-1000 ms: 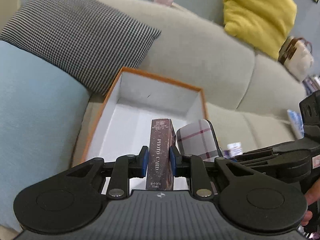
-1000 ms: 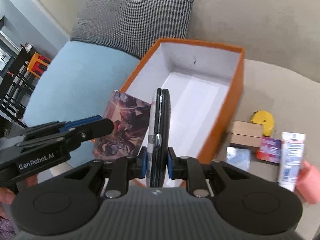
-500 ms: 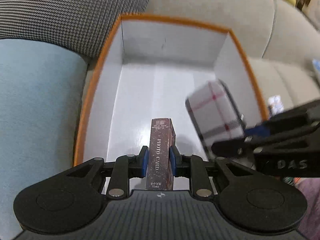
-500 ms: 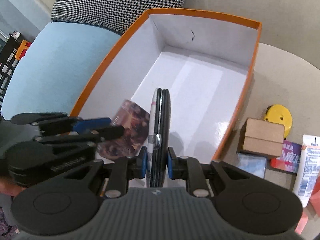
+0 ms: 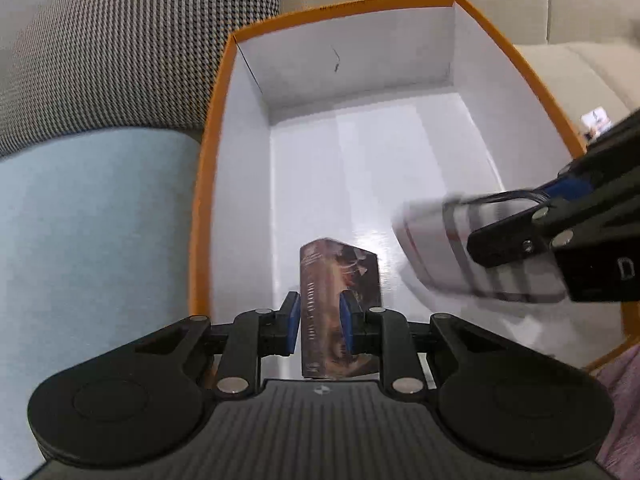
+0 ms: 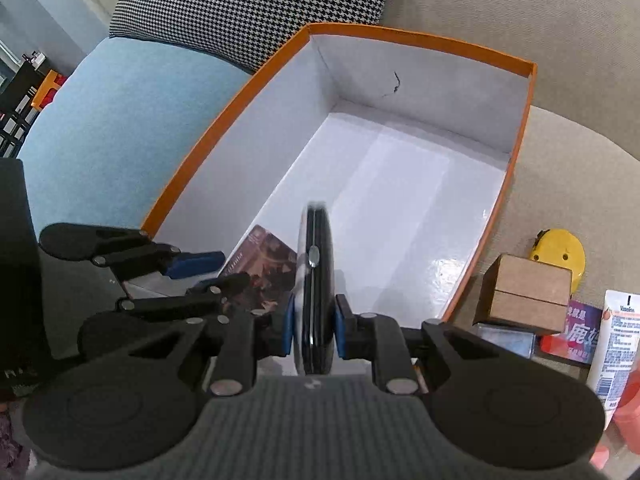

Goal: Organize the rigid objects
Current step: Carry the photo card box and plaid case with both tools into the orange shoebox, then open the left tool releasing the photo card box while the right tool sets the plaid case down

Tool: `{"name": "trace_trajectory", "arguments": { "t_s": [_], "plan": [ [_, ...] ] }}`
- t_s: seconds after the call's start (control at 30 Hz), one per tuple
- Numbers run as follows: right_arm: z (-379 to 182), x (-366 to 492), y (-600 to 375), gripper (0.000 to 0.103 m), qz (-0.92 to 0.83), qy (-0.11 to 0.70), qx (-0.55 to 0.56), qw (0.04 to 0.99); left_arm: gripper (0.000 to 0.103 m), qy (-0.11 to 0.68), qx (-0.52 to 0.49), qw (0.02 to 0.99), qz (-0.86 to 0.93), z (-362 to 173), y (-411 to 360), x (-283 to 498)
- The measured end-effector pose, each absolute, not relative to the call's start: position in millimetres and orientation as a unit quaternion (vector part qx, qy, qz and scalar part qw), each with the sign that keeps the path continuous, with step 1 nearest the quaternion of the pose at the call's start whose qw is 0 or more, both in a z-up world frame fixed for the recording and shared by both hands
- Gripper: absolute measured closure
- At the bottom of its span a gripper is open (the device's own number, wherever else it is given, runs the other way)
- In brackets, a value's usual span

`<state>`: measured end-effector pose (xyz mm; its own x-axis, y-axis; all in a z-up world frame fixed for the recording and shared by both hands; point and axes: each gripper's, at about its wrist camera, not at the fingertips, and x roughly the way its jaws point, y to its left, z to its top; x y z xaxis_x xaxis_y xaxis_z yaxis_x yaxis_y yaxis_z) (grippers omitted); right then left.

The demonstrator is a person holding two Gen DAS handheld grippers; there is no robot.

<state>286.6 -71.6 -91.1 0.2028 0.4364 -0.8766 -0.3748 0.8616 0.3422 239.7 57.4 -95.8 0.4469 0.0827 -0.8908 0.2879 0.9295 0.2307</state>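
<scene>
An orange box with a white inside lies open on the sofa; its far wall has a small dark mark. My left gripper is shut on a dark brown photo card box, held low over the box floor near the front. My right gripper is shut on a flat plaid case, seen edge-on as a black disc. In the left wrist view that plaid case hangs blurred at the right, inside the box. The right wrist view shows the left gripper with the photo card box.
A houndstooth cushion and a light blue cushion lie left of the box. On the beige seat to its right are a small cardboard box, a yellow tape measure, a red packet and a white tube.
Both grippers have sunk from above the rim into the box, each keeping its grip. The left gripper has rolled, so the photo card box now shows part of its face.
</scene>
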Motion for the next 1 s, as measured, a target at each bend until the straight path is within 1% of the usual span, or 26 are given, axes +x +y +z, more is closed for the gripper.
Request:
{"name": "trace_trajectory", "arguments": {
  "t_s": [0.07,0.2,0.37,0.43,0.6,0.67,0.7,0.73,0.87,0.9,0.93,1.0],
  "plan": [
    [-90.7,286.4,-70.3,0.083,0.264,0.576,0.025,0.773,0.077,0.515,0.173,0.837,-0.064,-87.3,62.2,236.9],
    [-89.7,284.4,-63.4,0.083,0.27,0.577,0.018,0.771,0.076,0.486,0.132,0.86,-0.077,-59.9,79.6,229.4],
    [-90.9,291.3,-50.2,0.083,0.265,0.576,0.013,0.773,0.066,0.453,0.101,0.884,-0.05,-32.3,106.8,220.0],
    [-92.3,296.2,-45.2,0.083,0.254,0.57,0.016,0.781,0.061,0.457,0.091,0.884,-0.035,-31.1,117.5,219.7],
    [-100.1,305.8,-32.4,0.083,0.224,0.56,0.019,0.797,0.061,0.498,0.04,0.866,-0.031,-47.7,138.6,222.7],
    [-105.9,304.9,-30.1,0.083,0.22,0.571,0.014,0.791,0.071,0.509,0.022,0.86,-0.043,-53.6,141.6,223.4],
    [-105.2,303.2,-29.7,0.083,0.223,0.57,0.008,0.791,0.083,0.513,0.019,0.857,-0.048,-57.0,141.3,223.6],
    [-104.4,301.2,-28.9,0.083,0.224,0.577,-0.002,0.786,0.089,0.518,0.018,0.854,-0.052,-60.4,140.3,224.4],
    [-110.0,293.1,-31.8,0.083,0.232,0.626,-0.015,0.744,0.092,0.515,0.03,0.855,-0.053,-62.6,132.3,224.3],
    [-112.8,292.0,-33.2,0.083,0.235,0.637,-0.013,0.734,0.094,0.516,0.03,0.855,-0.054,-63.8,129.3,224.5],
    [-116.7,291.2,-34.9,0.083,0.236,0.649,-0.009,0.723,0.095,0.518,0.031,0.853,-0.054,-64.0,127.1,222.7],
    [-121.5,290.8,-36.2,0.083,0.231,0.656,-0.011,0.719,0.097,0.518,0.03,0.853,-0.062,-62.6,125.7,215.5]
  ]
}}
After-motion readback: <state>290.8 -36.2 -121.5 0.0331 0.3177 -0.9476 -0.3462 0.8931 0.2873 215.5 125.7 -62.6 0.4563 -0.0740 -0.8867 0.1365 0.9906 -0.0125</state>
